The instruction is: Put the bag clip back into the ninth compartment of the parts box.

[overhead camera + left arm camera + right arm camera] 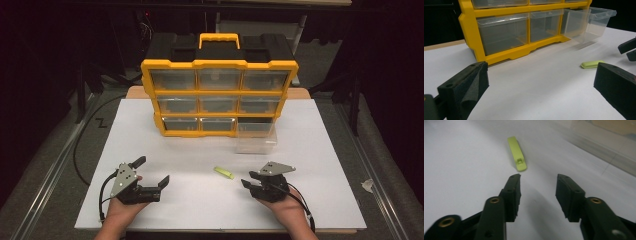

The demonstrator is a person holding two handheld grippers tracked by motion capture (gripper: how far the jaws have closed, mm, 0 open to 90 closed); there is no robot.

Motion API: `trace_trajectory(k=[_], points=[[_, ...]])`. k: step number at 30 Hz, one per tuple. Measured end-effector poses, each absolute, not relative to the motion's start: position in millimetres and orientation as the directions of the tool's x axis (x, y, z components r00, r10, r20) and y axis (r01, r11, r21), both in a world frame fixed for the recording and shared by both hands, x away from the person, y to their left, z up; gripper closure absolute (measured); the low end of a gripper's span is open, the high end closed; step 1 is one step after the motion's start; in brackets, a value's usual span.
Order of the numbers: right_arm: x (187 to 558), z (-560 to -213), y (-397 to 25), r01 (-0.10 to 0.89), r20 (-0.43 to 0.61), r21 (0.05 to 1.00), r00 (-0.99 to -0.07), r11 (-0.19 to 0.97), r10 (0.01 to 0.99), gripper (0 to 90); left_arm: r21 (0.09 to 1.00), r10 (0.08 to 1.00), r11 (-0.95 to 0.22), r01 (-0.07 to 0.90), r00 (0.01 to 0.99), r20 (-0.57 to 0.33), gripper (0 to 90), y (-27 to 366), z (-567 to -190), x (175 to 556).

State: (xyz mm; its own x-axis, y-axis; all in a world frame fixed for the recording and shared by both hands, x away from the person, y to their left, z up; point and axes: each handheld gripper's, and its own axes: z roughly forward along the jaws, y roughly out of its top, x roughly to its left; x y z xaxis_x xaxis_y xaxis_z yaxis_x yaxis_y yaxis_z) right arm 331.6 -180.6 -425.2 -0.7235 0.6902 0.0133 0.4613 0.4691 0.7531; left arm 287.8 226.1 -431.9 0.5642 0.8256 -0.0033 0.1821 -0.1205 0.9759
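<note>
Green clip [517, 153] lies just ahead of the right gripper [538, 180], whose jaws stand apart. Straddling its narrow width before closing looks best. The left gripper [151, 172] rests with jaws apart too.

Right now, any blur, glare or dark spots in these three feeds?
High view: the white table is evenly lit, surroundings nearly black, mild softness overall. Left gripper view: the yellow organizer is fairly sharp, the pulled-out clear drawer slightly smeared. Right gripper view: the green clip is soft, the right gripper casts a shadow between its jaws, and the top right corner is blurred.
</note>
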Motion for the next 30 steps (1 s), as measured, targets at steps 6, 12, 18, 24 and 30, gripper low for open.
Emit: trace_trajectory(k=[6, 12, 18, 24, 30], points=[[336.5, -424.1, -172.2, 0.437, 0.009, 0.761, -0.747, 0.480, 0.665, 85.2, 0.976, 0.825, -0.122, 0.181, 0.565, -0.002, 0.2, 226.1, -431.9, 287.8], [341.8, -424.2, -165.7, 0.432, -0.012, 0.749, -0.750, 0.503, 0.661, 90.0, 0.976, 0.825, -0.121, 0.178, 0.566, -0.001, 0.2, 225.8, -432.0, 287.9], [349.9, -427.1, -156.1, 0.434, -0.029, 0.741, -0.742, 0.513, 0.670, 90.0, 0.976, 0.824, -0.122, 0.178, 0.567, 0.000, 0.2, 225.3, -432.2, 288.2], [360.6, -432.0, -145.6, 0.439, -0.044, 0.726, -0.739, 0.530, 0.672, 90.0, 0.976, 0.824, -0.124, 0.178, 0.567, 0.001, 0.2, 225.1, -432.4, 288.0], [362.3, -433.9, -135.3, 0.425, -0.060, 0.718, -0.751, 0.551, 0.657, 90.0, 0.976, 0.824, -0.123, 0.177, 0.566, 0.001, 0.2, 225.5, -432.3, 288.3]])
